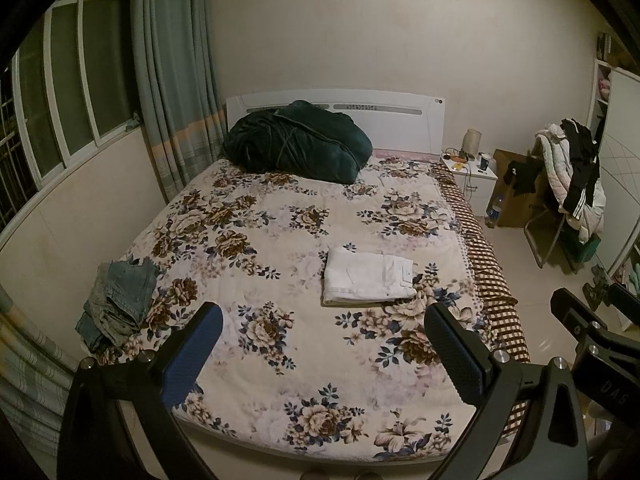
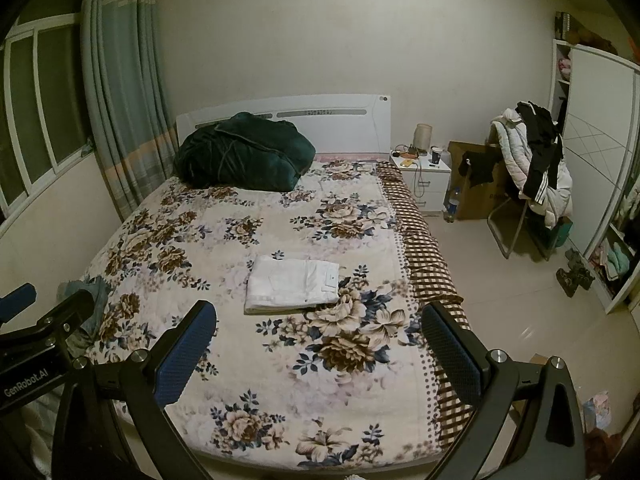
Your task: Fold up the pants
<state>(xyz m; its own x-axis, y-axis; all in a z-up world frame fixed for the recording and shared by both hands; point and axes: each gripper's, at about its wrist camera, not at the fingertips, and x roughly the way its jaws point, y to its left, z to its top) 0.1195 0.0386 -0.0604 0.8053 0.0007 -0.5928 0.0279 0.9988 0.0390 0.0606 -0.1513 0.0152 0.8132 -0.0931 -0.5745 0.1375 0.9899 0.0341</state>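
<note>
White pants (image 1: 368, 278) lie folded into a neat rectangle on the floral bed (image 1: 280, 216), right of its middle; they also show in the right wrist view (image 2: 292, 284). A crumpled pile of blue jeans (image 1: 118, 304) lies at the bed's left edge, partly hidden in the right wrist view (image 2: 86, 296). My left gripper (image 1: 324, 344) is open and empty, held above the bed's foot, well short of the white pants. My right gripper (image 2: 320, 340) is open and empty, beside the left one.
A dark green blanket (image 1: 298, 144) is heaped at the headboard. A nightstand (image 1: 470, 172) with small items, a cardboard box (image 1: 516, 188) and a chair piled with clothes (image 1: 576, 184) stand right of the bed. Curtains (image 1: 176, 80) and a window are on the left.
</note>
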